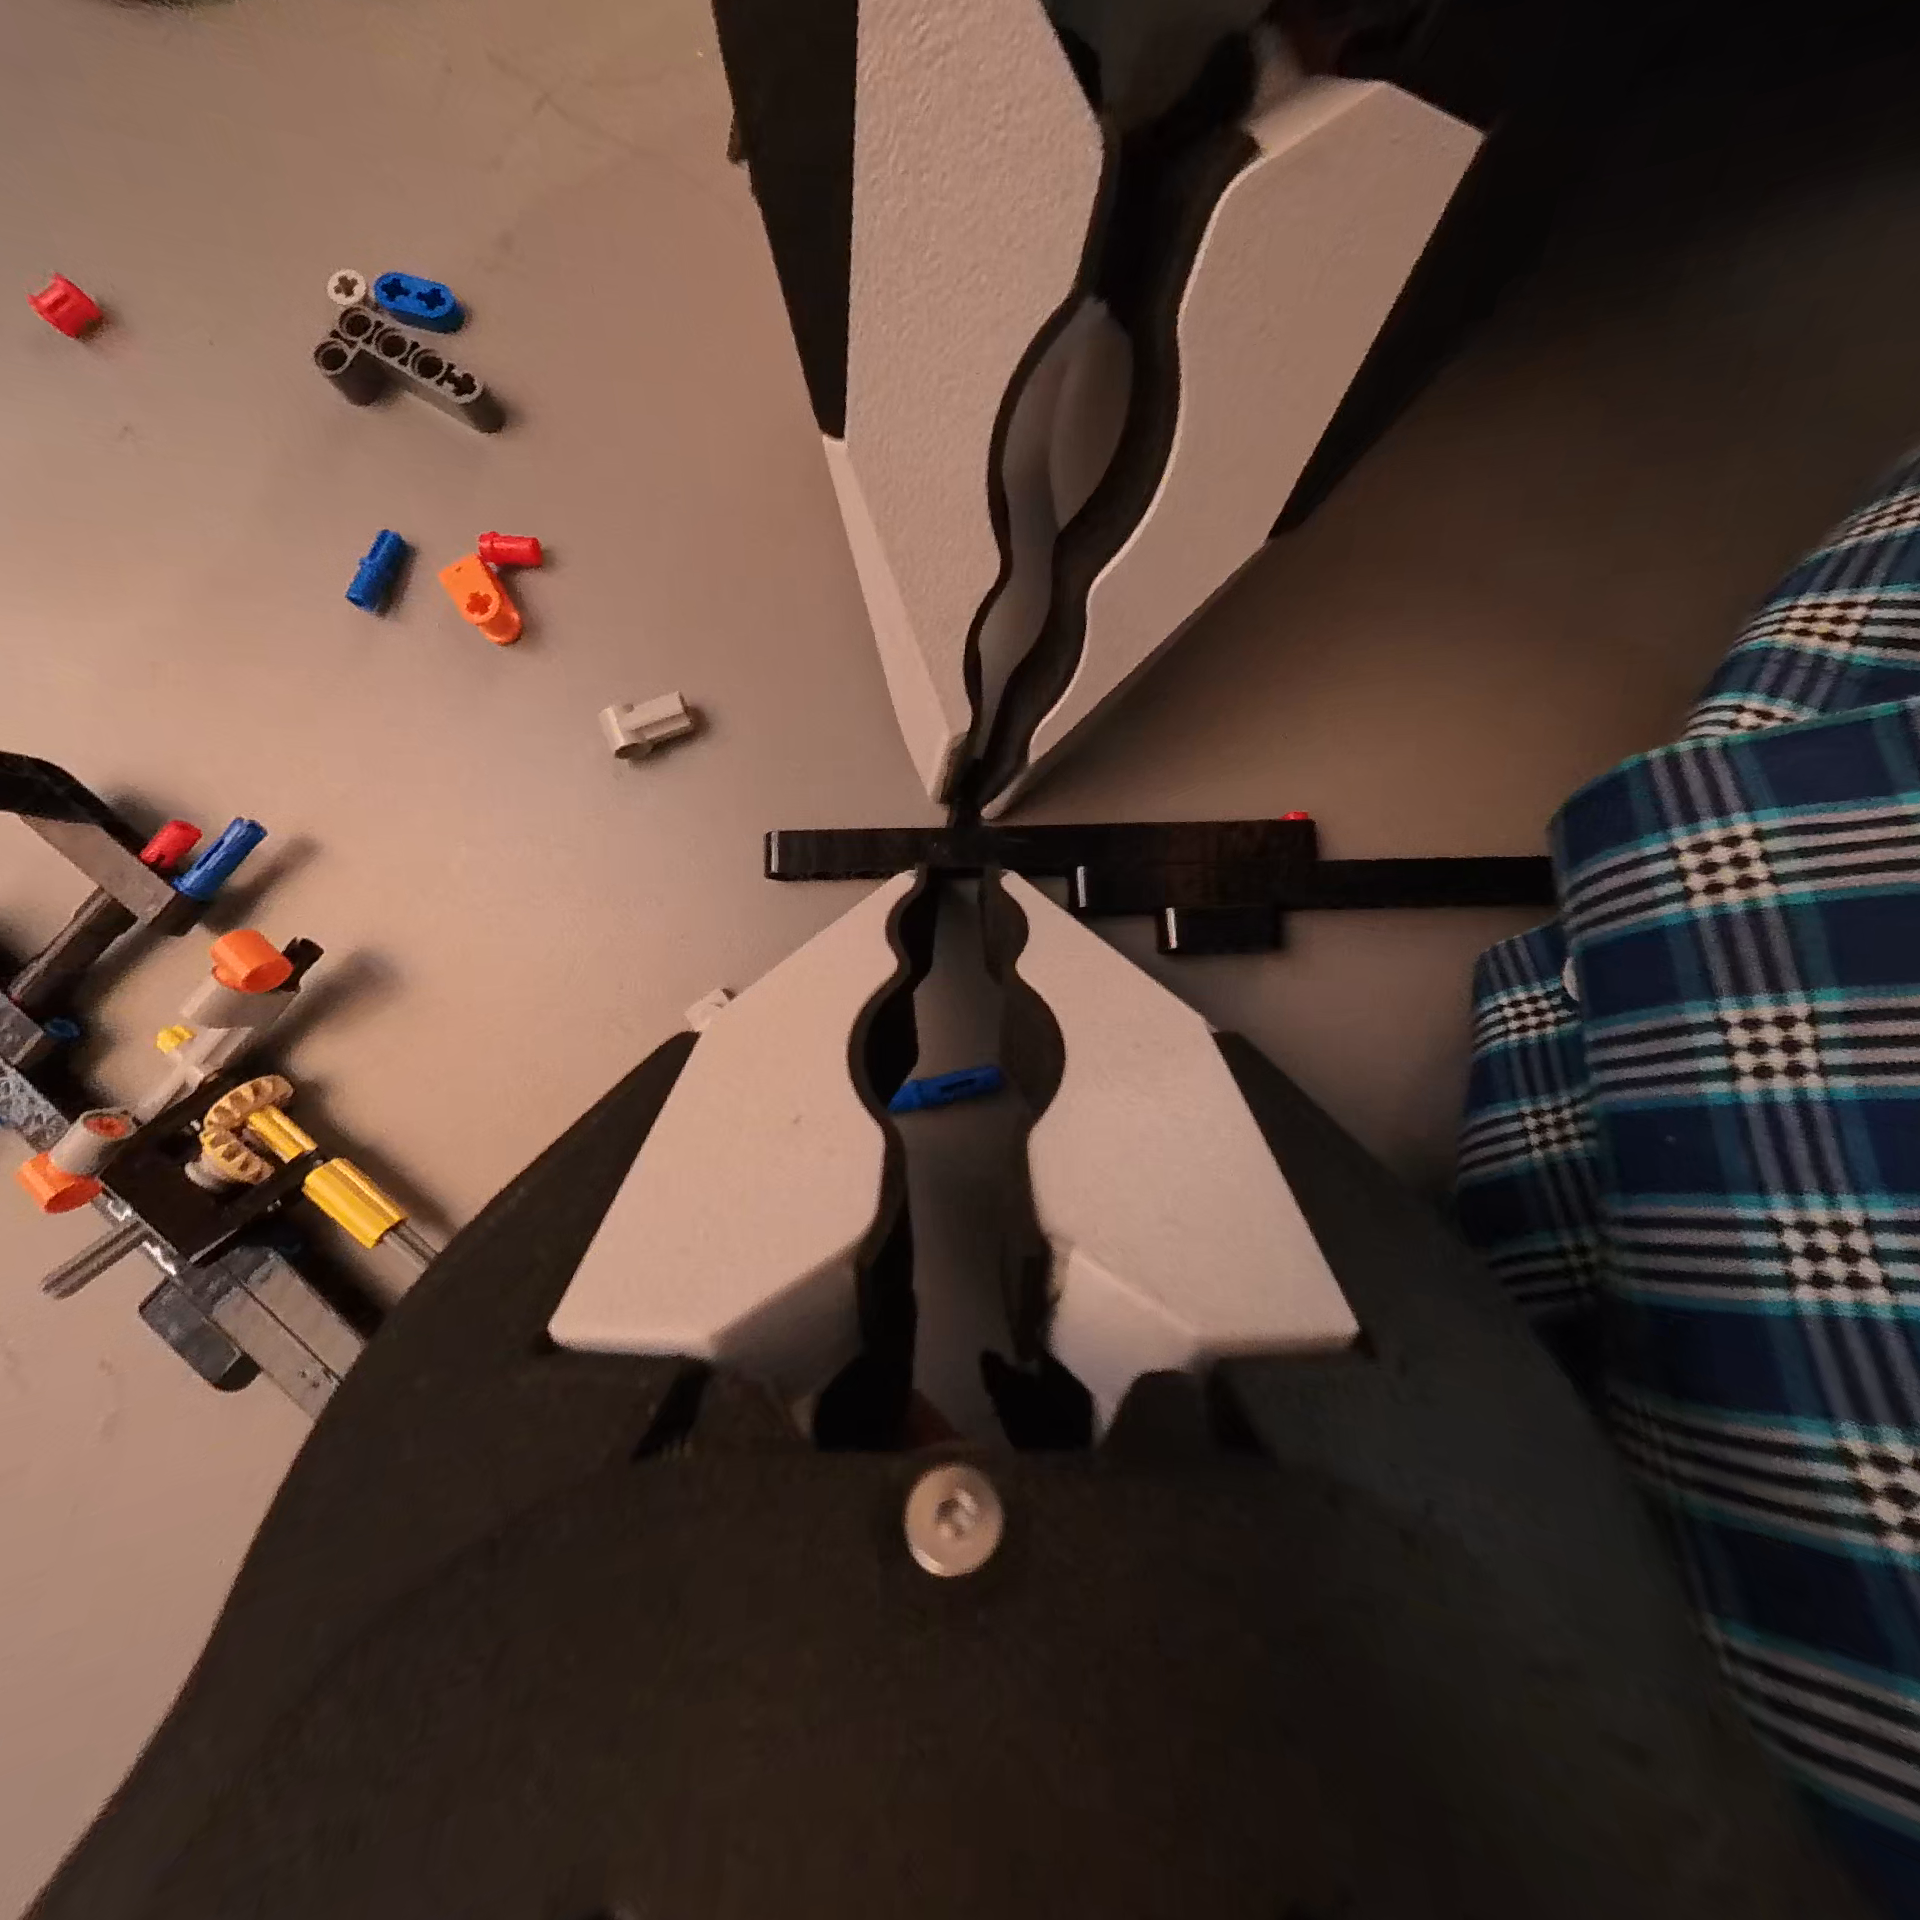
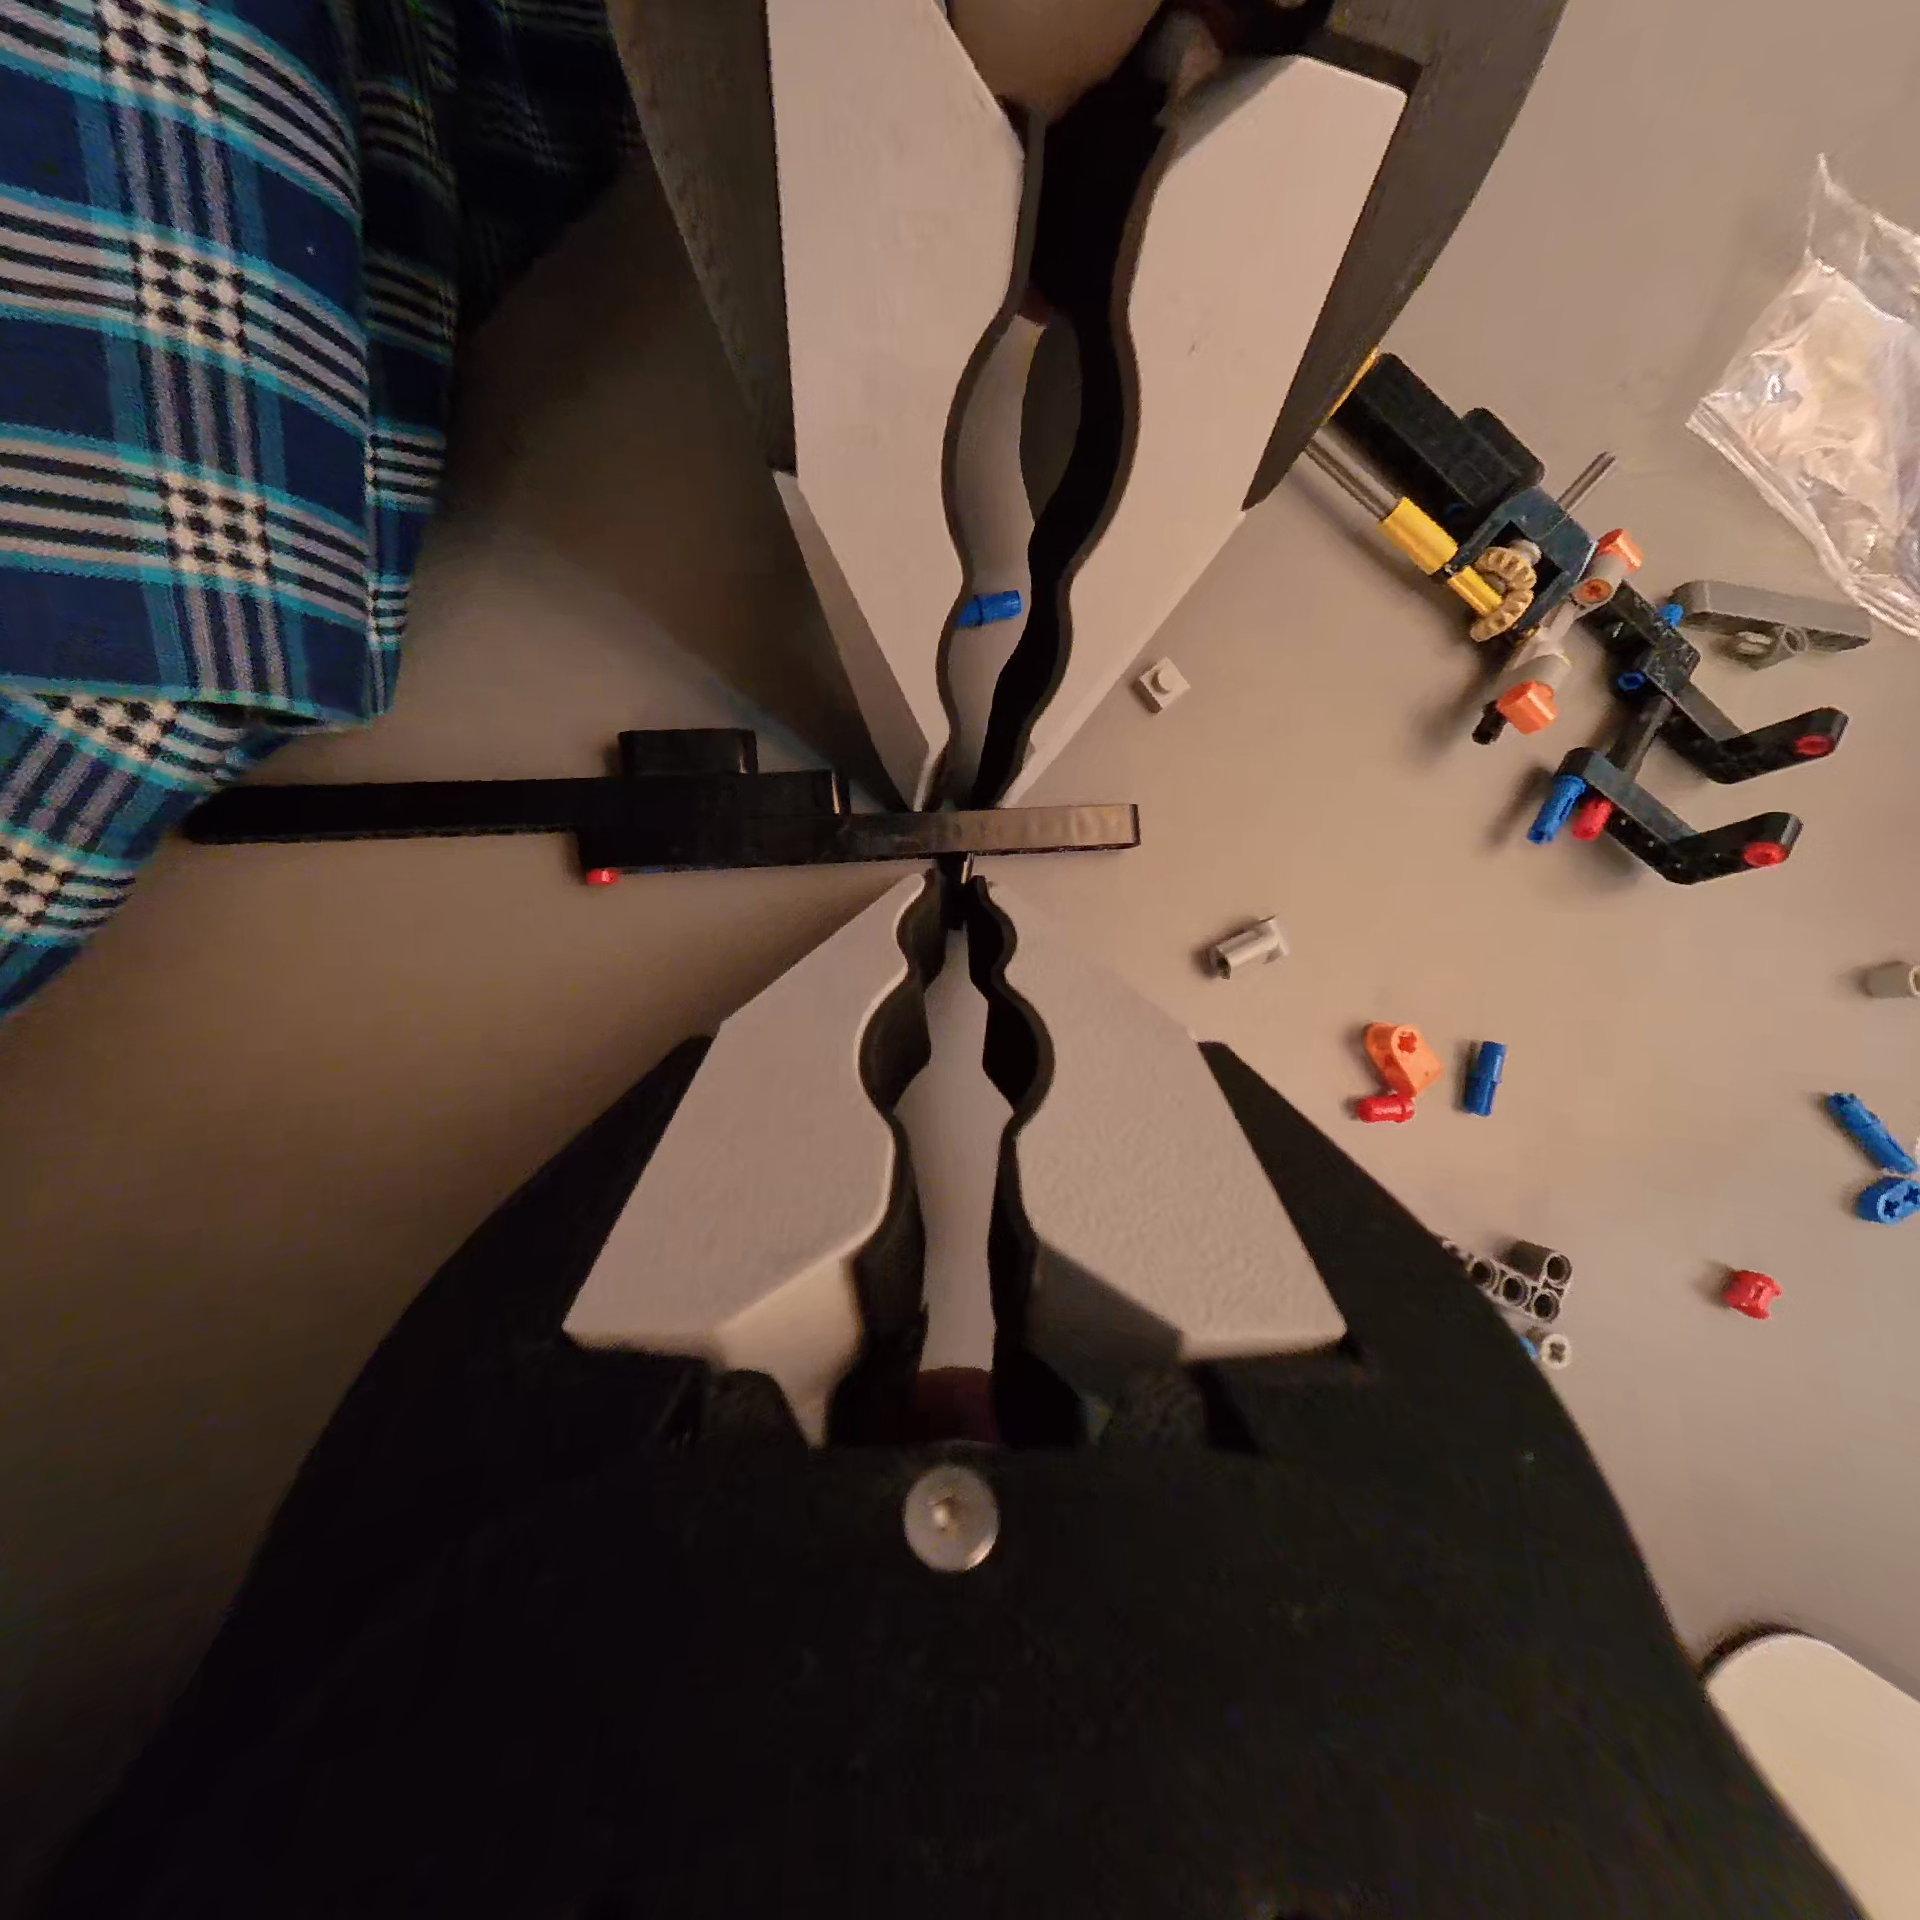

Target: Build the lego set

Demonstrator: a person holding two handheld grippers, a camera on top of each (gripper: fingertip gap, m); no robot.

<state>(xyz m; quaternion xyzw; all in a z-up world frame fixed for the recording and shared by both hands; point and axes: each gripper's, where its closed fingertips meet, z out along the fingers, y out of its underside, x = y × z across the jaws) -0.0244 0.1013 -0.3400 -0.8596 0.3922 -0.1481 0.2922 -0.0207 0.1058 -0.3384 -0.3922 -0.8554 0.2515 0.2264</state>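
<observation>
A long black lego beam assembly [image 1: 1195, 862] with a small red pin [image 1: 1294, 818] is held level above the tan table. My left gripper [image 1: 956, 883] is shut on the beam from below in its view. The right gripper [image 1: 961, 805] comes in from the top and meets it at the same spot. In the right wrist view my right gripper [image 2: 951, 888] is shut on the same beam [image 2: 727, 821], opposite the left gripper [image 2: 951, 800]. A blue pin [image 1: 945, 1091] shows in the gap between the left fingers; I cannot tell whether it is held.
A partly built model [image 1: 239, 1164] with yellow and tan gear parts lies on the table [image 2: 1507, 561]. Loose pieces lie around: an orange connector [image 1: 483, 597], a blue pin [image 1: 374, 569], a grey connector [image 1: 646, 722], a dark L beam [image 1: 405, 364]. A plastic bag [image 2: 1829, 395] and a plaid sleeve [image 1: 1714, 1143] are nearby. Left tips and right tips are each some 6 cm from the grey connector [image 1: 646, 722]. It turns up in the right wrist view [image 2: 1253, 941] as well.
</observation>
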